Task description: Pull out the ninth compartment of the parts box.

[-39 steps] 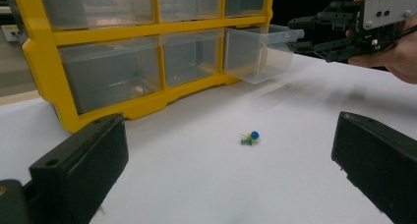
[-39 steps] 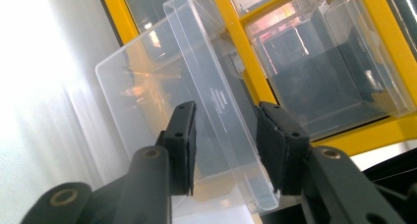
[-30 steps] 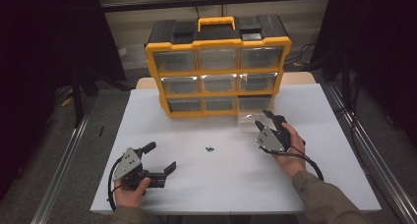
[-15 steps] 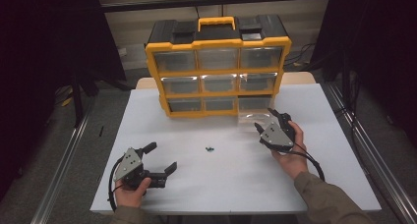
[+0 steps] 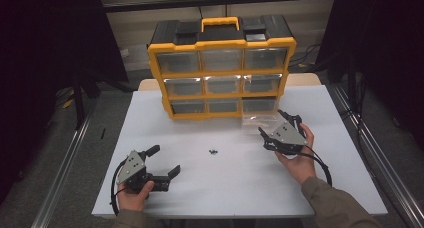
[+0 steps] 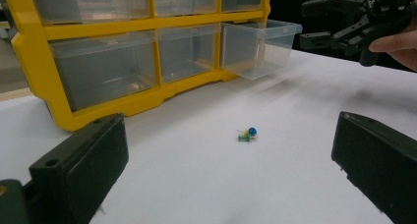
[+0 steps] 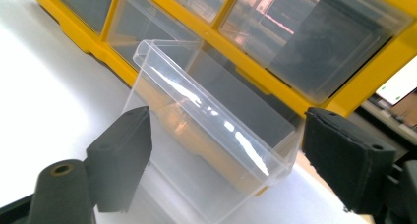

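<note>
A yellow and black drawer cabinet (image 5: 221, 68) stands at the back of the white table (image 5: 225, 188). Its bottom right clear drawer (image 5: 256, 120) (image 7: 196, 101) (image 6: 260, 44) is pulled partly out and looks empty. My right gripper (image 5: 270, 122) (image 7: 226, 145) (image 6: 307, 23) hovers just in front of that drawer; its jaws have just been opening, and the pads press on nothing. A tiny blue, green and yellow part (image 5: 213, 151) (image 6: 247, 134) lies on the table. Near the front left, my left gripper (image 5: 165, 159) (image 6: 228, 155) rests open, pointing at that part.
The cabinet's other clear drawers (image 5: 220, 83) are pushed in. The table's front edge runs just behind both hands. Metal rails (image 5: 65, 173) flank the table on the floor, and a cable (image 5: 320, 163) trails from the right gripper.
The right gripper's jaws have spread wider in front of the pulled-out drawer, with the hand shifting only slightly. The left gripper and the small part have stayed put.
</note>
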`<action>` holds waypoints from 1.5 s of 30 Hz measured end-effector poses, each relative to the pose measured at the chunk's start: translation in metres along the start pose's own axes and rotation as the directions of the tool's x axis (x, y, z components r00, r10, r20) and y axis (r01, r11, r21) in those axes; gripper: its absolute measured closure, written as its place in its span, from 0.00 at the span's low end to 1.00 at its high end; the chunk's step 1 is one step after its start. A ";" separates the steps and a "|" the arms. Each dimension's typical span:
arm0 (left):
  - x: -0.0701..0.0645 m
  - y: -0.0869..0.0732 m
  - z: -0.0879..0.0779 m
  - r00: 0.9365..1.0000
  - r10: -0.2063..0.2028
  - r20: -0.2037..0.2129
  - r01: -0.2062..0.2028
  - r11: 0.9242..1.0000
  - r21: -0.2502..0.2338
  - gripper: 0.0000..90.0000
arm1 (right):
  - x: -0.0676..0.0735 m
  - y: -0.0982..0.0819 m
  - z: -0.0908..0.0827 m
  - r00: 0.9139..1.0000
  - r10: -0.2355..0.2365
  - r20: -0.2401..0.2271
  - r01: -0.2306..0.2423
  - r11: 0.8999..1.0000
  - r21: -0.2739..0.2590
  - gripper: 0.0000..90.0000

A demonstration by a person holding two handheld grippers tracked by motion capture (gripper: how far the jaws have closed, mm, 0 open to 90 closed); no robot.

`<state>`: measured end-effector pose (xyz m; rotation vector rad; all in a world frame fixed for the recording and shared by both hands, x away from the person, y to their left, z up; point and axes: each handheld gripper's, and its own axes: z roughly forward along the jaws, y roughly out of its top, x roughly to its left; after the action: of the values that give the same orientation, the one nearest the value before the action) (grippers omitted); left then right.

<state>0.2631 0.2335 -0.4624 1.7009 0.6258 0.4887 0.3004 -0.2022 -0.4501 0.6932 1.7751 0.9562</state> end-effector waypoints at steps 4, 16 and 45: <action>-0.001 0.000 0.001 1.000 -0.013 -0.002 0.013 1.000 -0.009 0.01 | -0.001 -0.003 -0.003 0.998 0.059 -0.015 -0.059 0.998 -0.005 0.16; -0.001 0.000 0.001 1.000 -0.015 -0.009 0.015 1.000 -0.009 0.01 | -0.007 -0.013 -0.016 0.973 0.225 -0.059 -0.225 0.974 0.017 0.07; 0.000 -0.002 0.006 1.000 -0.017 0.015 0.017 1.000 0.005 0.00 | -0.023 -0.037 -0.049 0.890 0.438 -0.127 -0.441 0.898 0.008 0.00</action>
<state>0.2663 0.2296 -0.4654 1.7013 0.6305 0.4629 0.2623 -0.2550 -0.4595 1.0716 1.7459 1.3454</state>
